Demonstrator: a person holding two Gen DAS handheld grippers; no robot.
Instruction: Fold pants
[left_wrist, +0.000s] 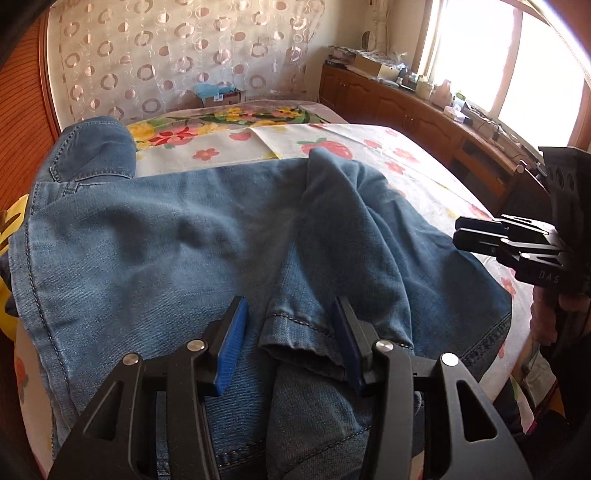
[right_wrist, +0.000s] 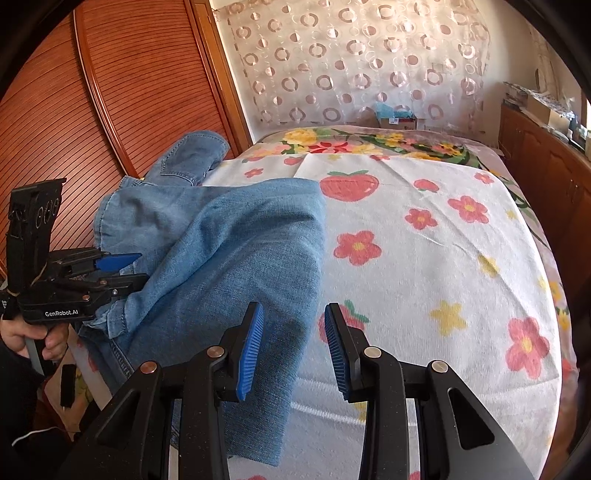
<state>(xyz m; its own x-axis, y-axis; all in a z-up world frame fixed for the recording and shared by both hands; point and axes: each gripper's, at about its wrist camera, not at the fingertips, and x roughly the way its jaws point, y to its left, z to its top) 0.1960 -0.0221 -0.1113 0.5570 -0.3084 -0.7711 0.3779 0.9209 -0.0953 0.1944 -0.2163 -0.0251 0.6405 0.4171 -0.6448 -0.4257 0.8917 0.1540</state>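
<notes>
- The jeans (left_wrist: 184, 236) lie across the near-left part of the bed (right_wrist: 424, 258), part folded; the waist end bunches up at the far left by the wooden panel (right_wrist: 110, 92), probably because the bed runs out there
- Left gripper (left_wrist: 291, 343) hovers low over the denim, its jaws spread; a hemmed cuff (left_wrist: 295, 332) sits between the blue pads (left_wrist: 231, 347), apparently touching the right one only; I judge it is either lining up to pinch the hem or has let it go
- A leg (left_wrist: 351, 206) is doubled back toward the cuff, so it humps in a loose ridge rather than lying flat; it likely needs a pull and a smoothing
- Right gripper (right_wrist: 293, 350) hangs at the jeans' right edge, jaws spread and pinching nothing; one pad is over denim, the other over the flowered sheet (right_wrist: 461, 229), a fair spot for catching that edge
- The sheet to the right is bare, leaving room to lay the fold out
</notes>
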